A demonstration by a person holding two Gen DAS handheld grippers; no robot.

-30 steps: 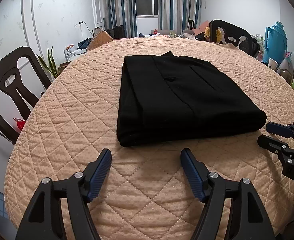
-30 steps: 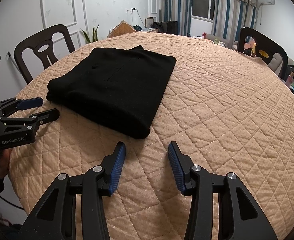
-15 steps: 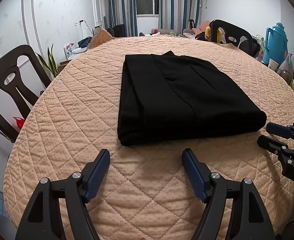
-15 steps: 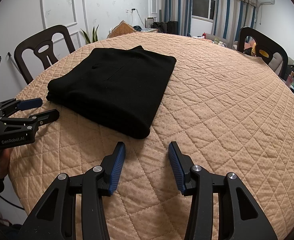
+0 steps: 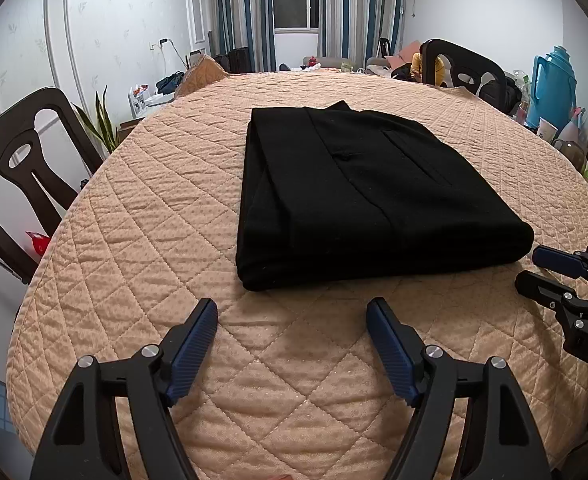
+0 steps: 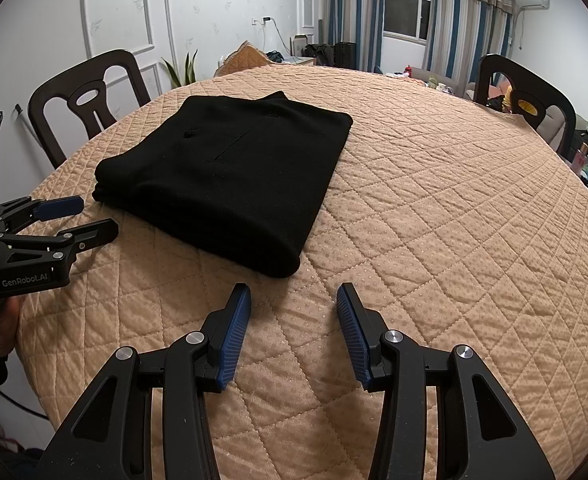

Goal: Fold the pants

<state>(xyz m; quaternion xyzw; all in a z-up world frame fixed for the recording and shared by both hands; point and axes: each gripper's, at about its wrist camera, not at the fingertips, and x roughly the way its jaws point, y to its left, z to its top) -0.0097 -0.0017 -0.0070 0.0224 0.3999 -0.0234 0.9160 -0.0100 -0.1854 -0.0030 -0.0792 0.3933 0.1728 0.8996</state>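
Black folded pants [image 5: 365, 204], thick rectangular cloth bundle, lie flat on peach quilted tablecloth [image 5: 142, 216], just ahead of both sets of fingers, apart from them. Left gripper [image 5: 292, 316]: blue-padded jaws wide, just been opening, nothing between, only cloth cover below. Right gripper [image 6: 294, 300]: jaws parted, empty, near bundle's closest corner. Fold looks finished; step in hand reads as release and retreat. To do well: keep jaws parted, draw fingers straight back, avoid snagging bundle edge or dragging tablecloth, leave stacked layers square.
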